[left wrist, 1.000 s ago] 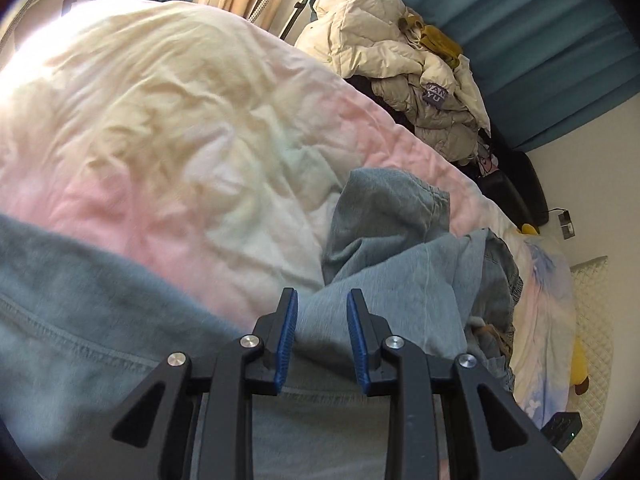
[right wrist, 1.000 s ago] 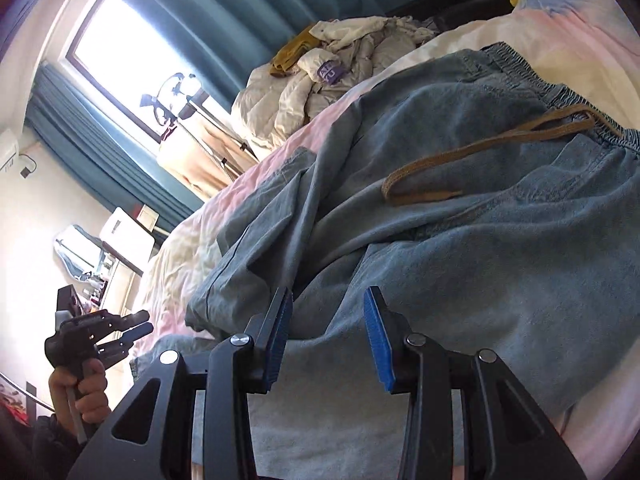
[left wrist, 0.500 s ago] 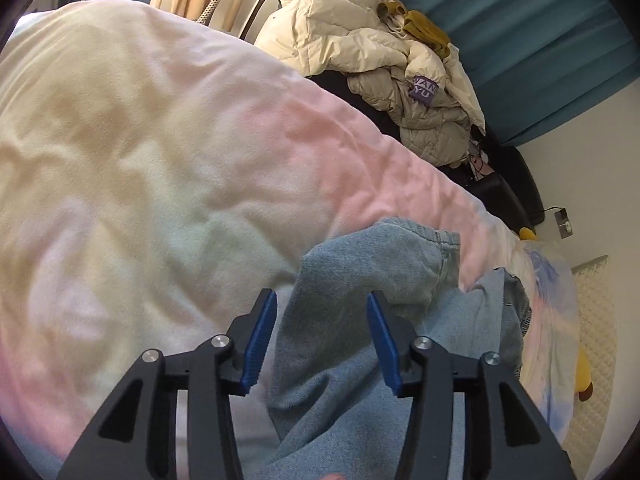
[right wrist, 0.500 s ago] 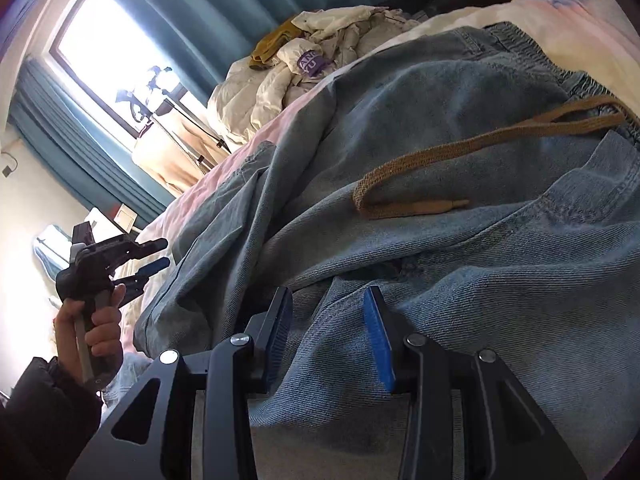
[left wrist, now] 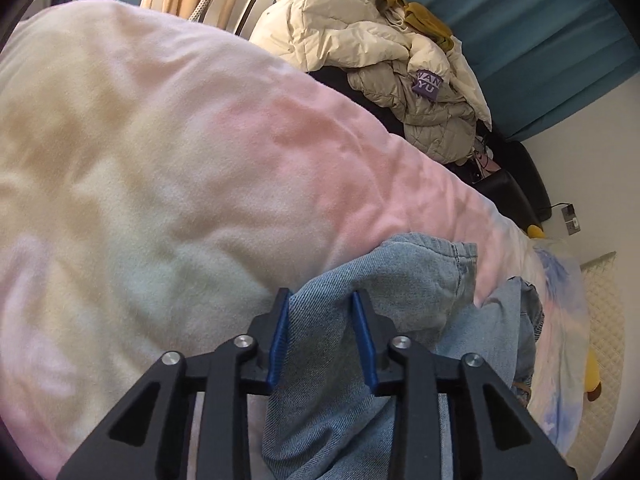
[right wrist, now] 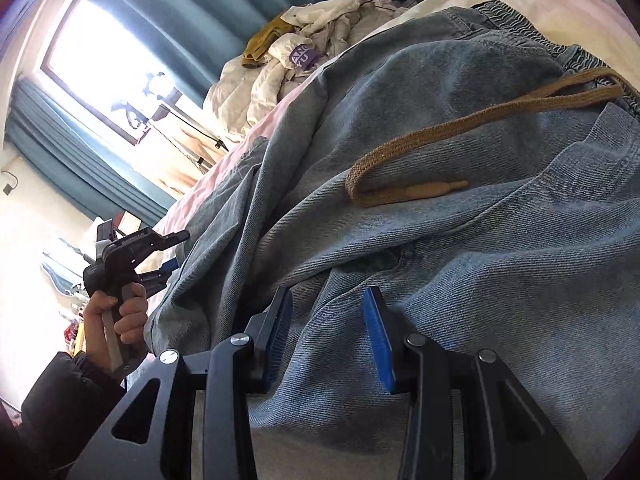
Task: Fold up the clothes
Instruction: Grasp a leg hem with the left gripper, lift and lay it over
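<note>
Light blue jeans (right wrist: 460,128) lie spread on a bed, with a brown drawstring (right wrist: 440,132) across the waist end. My right gripper (right wrist: 328,304) is shut on a raised fold of the denim near the crotch seam. In the left wrist view one bunched leg end of the jeans (left wrist: 400,280) rests on the pink and cream blanket (left wrist: 160,160). My left gripper (left wrist: 320,312) straddles that bunch, its jaws closing with denim filling the gap and both pads against it. The right wrist view also shows the left gripper (right wrist: 168,256) at the jeans' left edge, held by a hand (right wrist: 120,320).
A heap of cream padded coats (left wrist: 380,60) with a yellow garment on top lies beyond the bed's far edge, in front of teal curtains (left wrist: 540,20). A bright window (right wrist: 100,60) and a clothes rack stand at the left in the right wrist view.
The left gripper left the wide denim, moved to the bunched leg end, opened over it and has narrowed onto it. The right gripper sank slightly, still holding its fold.
</note>
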The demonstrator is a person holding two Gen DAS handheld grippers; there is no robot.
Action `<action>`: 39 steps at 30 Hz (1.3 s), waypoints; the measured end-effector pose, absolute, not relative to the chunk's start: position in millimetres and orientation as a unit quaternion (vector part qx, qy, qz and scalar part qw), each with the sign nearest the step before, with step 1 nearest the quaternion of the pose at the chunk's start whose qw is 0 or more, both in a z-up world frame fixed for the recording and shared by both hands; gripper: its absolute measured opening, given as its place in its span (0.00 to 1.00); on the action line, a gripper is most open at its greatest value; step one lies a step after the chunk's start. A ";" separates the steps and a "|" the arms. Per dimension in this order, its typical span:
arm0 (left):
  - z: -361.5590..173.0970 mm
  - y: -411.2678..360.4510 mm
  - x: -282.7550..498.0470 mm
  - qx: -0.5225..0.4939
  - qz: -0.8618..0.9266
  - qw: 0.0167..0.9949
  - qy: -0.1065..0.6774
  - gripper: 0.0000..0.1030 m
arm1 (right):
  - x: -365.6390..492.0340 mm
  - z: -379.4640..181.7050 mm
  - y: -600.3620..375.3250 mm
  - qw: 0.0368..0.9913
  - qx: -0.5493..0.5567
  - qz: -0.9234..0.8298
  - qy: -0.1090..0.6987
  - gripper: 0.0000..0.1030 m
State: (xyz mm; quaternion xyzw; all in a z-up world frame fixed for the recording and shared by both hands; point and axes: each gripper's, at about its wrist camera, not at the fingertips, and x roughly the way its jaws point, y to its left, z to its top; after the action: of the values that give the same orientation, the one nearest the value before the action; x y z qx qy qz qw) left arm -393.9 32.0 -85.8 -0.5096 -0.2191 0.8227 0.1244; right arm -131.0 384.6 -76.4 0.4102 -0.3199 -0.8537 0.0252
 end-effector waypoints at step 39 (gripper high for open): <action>-3.7 -267.7 -220.2 -0.342 0.842 -0.256 -0.329 0.09 | -128.5 -70.7 361.2 -0.007 0.412 -0.872 -0.263 0.36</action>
State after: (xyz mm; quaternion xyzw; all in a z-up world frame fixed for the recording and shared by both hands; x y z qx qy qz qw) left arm -220.2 -267.7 -3.7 -0.3418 -0.3291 0.8422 -0.2561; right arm -128.5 361.2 -70.7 0.4124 -0.2631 -0.8722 -0.0065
